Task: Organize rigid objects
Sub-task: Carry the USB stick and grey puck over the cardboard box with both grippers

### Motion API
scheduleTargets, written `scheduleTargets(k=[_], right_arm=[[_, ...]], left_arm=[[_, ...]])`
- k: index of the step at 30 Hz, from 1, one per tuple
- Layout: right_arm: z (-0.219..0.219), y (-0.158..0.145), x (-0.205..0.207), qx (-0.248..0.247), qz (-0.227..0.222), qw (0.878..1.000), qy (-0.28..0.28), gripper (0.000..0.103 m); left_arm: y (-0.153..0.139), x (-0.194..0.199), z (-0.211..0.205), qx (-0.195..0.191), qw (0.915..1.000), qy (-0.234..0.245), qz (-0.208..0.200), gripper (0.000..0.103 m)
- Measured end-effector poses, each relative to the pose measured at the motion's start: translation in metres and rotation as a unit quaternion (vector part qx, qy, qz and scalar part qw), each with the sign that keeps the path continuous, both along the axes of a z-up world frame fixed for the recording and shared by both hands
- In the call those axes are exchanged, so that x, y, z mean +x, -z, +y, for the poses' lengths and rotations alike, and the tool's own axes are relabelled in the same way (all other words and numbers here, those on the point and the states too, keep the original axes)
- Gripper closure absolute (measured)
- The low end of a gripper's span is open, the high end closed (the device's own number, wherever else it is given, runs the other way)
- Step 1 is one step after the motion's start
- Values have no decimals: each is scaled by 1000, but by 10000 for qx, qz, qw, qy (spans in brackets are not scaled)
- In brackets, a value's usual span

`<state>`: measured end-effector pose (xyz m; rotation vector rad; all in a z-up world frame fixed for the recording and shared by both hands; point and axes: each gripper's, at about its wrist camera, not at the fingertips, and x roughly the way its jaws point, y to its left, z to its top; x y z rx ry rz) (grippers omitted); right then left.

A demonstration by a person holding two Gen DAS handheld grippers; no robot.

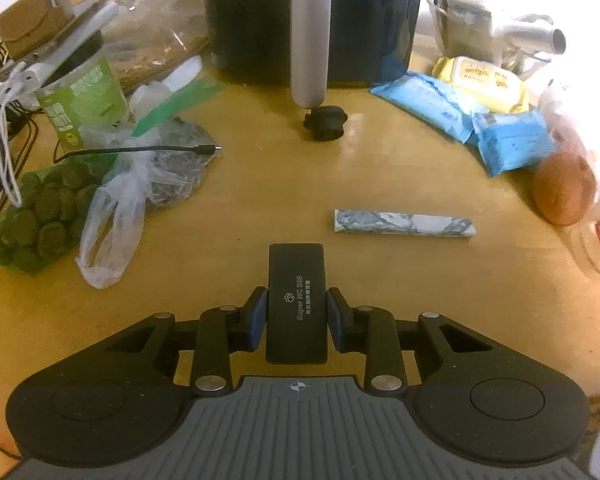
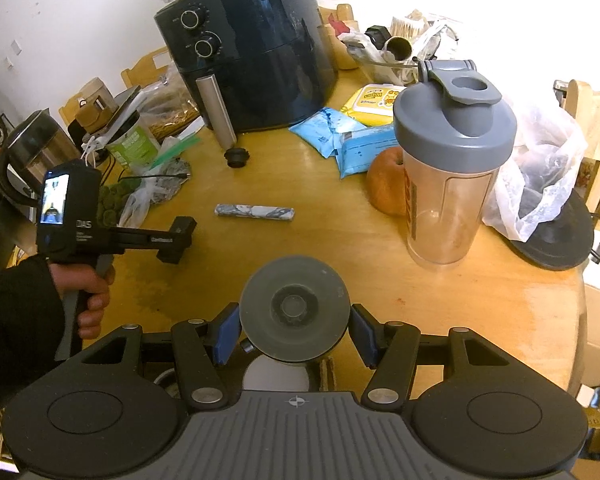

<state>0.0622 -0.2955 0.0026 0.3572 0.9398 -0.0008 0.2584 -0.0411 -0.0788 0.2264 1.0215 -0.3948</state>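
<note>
- The left claw (image 1: 297,312) grips a slim black box (image 1: 296,304) printed "Super NC 200", pads at its sides around mid-length, carried above the bench (image 1: 260,200). Most of the box sticks out past the pads, so it could pivot or slip if swung fast.
- The right claw (image 2: 295,330) is clenched on a grey round disc (image 2: 294,307), held by its rim at the bench's near edge. On so curved and thin an edge I judge the hold shallow; a tilt might pop it loose, and a drop here could go over the edge.
- A marbled bar (image 1: 404,223) lies loose mid-bench, in the path of either claw.
- The shaker bottle (image 2: 452,172), grey lid on with the flip cap open, looks empty and tall, so a knock could topple it; an apple (image 2: 386,188) sits against it.
- Thin bags hold dark green pucks (image 1: 36,220) and dark bits (image 1: 180,168).
- Farthest stands the air fryer (image 2: 256,60), with a black knob (image 1: 325,122) below its handle.
</note>
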Motion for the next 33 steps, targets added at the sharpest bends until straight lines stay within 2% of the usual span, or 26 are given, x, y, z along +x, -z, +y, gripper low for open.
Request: scheduleTargets(k=[12,33], right_arm=[[3,-3,-4,0,-54,9998,-165,42],[7,-5,-13,56,-154,9984,-539,42]], left_arm=[[-40,-30,10,-419,9990,66,-102,72],[-89,-105,31,-758,9969,-69,-183,72]])
